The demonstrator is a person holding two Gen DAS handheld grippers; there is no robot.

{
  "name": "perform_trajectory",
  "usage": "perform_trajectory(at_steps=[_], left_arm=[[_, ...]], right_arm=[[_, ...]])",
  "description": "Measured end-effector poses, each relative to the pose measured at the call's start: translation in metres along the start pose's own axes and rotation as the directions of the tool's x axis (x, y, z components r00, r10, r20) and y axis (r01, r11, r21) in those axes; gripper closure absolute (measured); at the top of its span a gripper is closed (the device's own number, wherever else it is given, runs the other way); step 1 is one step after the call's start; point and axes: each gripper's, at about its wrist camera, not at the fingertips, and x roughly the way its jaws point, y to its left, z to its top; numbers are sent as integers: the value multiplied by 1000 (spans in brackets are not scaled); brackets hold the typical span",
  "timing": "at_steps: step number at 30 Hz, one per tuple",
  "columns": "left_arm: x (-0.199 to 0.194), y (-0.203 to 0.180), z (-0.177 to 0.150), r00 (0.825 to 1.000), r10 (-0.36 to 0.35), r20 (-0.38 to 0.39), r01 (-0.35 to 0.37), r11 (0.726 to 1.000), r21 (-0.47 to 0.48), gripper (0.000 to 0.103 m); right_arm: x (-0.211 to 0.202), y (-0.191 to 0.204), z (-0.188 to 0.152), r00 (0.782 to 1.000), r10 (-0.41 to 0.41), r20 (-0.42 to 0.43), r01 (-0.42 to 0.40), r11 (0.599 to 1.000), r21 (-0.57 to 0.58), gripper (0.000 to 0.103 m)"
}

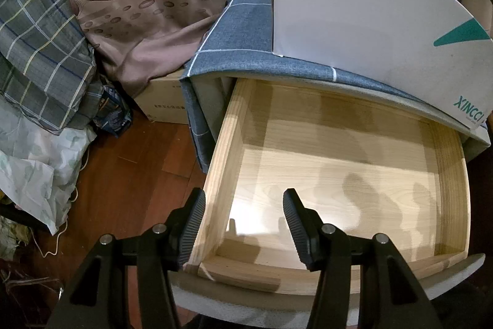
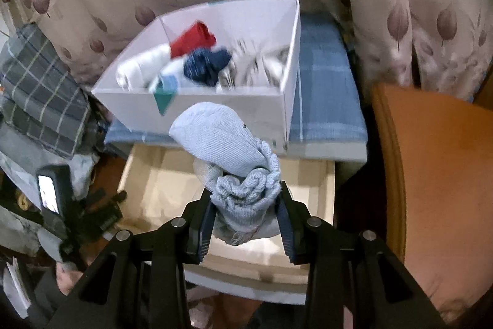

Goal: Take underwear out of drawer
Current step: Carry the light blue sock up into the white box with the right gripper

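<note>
Two tongs: right tongs [image 2: 246, 205] clamp a rolled light-blue knit bundle [image 2: 228, 150] above the drawer [image 2: 320, 205]; left tongs [image 1: 243, 215] gape wide, empty

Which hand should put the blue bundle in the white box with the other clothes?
Probably the right. The right gripper is already clamped on the light blue knit bundle, above the open drawer and just in front of the white box. The left gripper is open and holds nothing.

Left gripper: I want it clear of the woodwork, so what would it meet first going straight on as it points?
Probably the bare floor of the open drawer; the left gripper is open and empty.
</note>
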Motion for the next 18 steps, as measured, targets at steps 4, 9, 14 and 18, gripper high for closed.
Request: perform_trajectory(at_steps=[4,9,14,18], left_arm=[[0,0,0,1000,-2,0,2,1000,-1,49],[0,0,0,1000,-1,0,1,1000,0,49],[0,0,0,1000,0,3,0,1000,-4,49],[0,0,1,1000,2,4,-2,1000,-4,49]], right_arm=[[-12,10,21,999,7,43,-6,1000,-12,68],[-22,22,47,996,5,93,-2,1000,-30,68],[-26,31,72,992,-2,130,8,999,-39,68],[-22,38,92,990,-13,143,20,999,-48,68]])
